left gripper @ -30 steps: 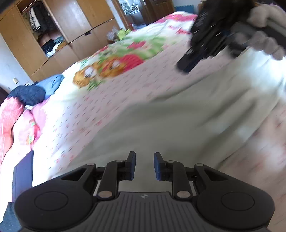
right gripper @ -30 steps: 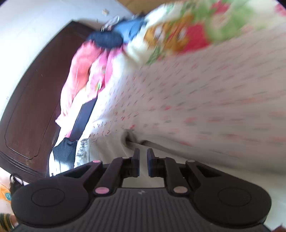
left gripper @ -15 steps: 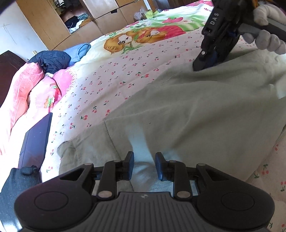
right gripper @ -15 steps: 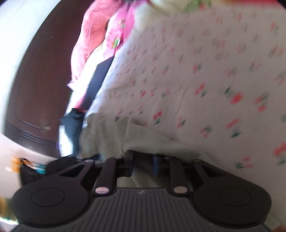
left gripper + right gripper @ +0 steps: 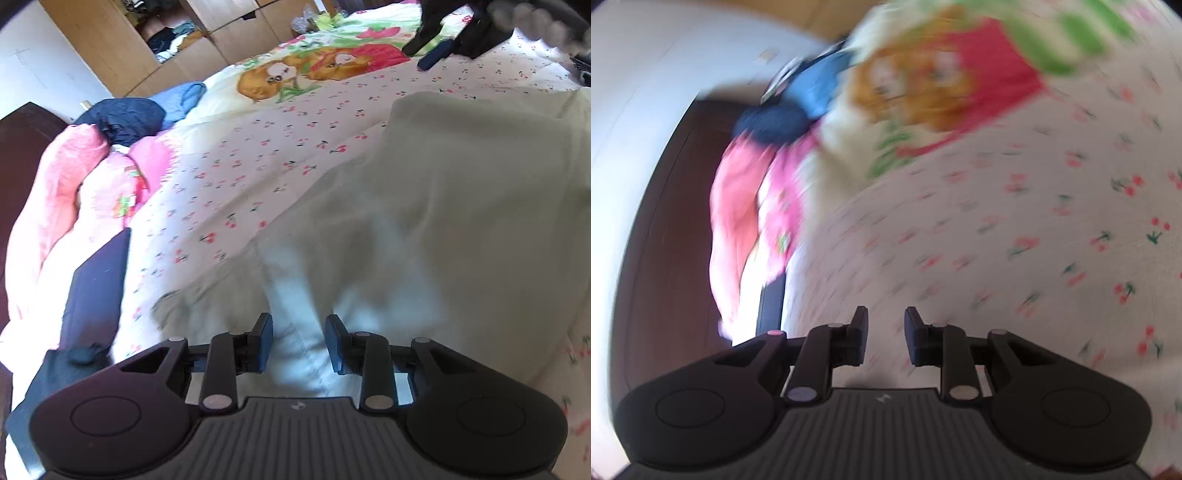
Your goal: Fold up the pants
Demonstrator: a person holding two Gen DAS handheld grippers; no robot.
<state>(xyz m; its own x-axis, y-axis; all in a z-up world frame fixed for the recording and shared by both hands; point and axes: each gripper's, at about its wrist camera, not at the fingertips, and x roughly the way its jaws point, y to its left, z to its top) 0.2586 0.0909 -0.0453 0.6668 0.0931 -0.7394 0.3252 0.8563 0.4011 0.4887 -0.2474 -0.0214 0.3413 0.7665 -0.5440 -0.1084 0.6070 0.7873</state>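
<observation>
The pale grey-green pants [image 5: 443, 206] lie spread on the cherry-print bedsheet [image 5: 258, 162], filling the right and lower part of the left wrist view. My left gripper [image 5: 298, 341] hovers just over their near edge with jaws open and nothing between them. My right gripper [image 5: 885, 338] is open and empty above bare sheet [image 5: 1052, 221]; the pants do not show in its blurred view. The right gripper also shows far off at the top right of the left wrist view [image 5: 443, 37], lifted off the pants.
Pink bedding [image 5: 74, 184] and dark blue clothes [image 5: 122, 118] are piled at the head of the bed on the left. A dark flat object [image 5: 96, 288] lies beside them. Wooden wardrobes [image 5: 155, 37] stand behind. A dark wooden headboard [image 5: 665, 240] is at left.
My right gripper let go of the pants' edge, opened and pulled away over the bare sheet. My left gripper opened slightly wider and stayed low over the pants.
</observation>
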